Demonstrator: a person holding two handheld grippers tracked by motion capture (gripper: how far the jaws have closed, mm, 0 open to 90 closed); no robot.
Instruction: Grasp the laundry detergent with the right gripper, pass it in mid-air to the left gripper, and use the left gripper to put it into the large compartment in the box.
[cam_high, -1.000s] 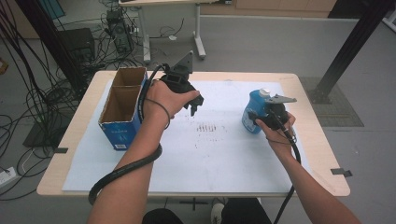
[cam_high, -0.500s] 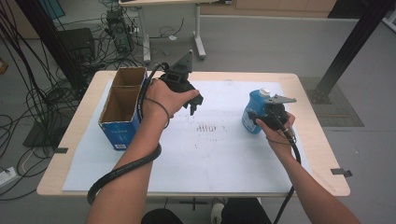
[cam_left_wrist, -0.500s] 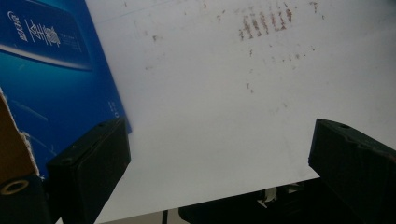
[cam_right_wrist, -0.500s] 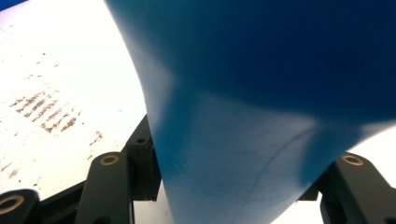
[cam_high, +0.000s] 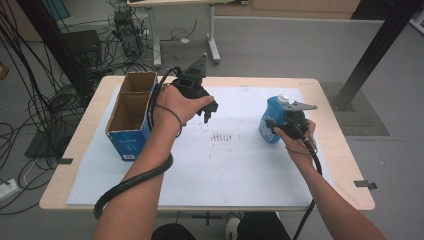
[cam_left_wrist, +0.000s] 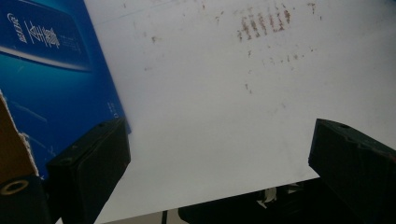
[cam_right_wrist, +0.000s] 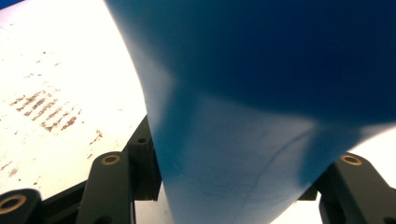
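**Inspector:** Bottle first. Where does it stand in the high view?

**Operator:** Upright on the white sheet, right side of the table. My right gripper has just been closing on its lower body and now clamps it. My left gripper hangs above the sheet beside the cardboard box, holding nothing.

**Inspector:** Risk?

**Operator:** In my judgement the smooth, curved wall could slip or tilt in the grip if I lift fast.

**Inspector:** Left gripper view?

**Operator:** Jaws stand wide apart over bare sheet, with the box's blue side at one jaw. Swinging sideways could knock the box.

**Inspector:** Right gripper view?

**Operator:** Blue bottle sits squeezed between both jaws. The grip looks low; a top-heavy bottle might pivot.
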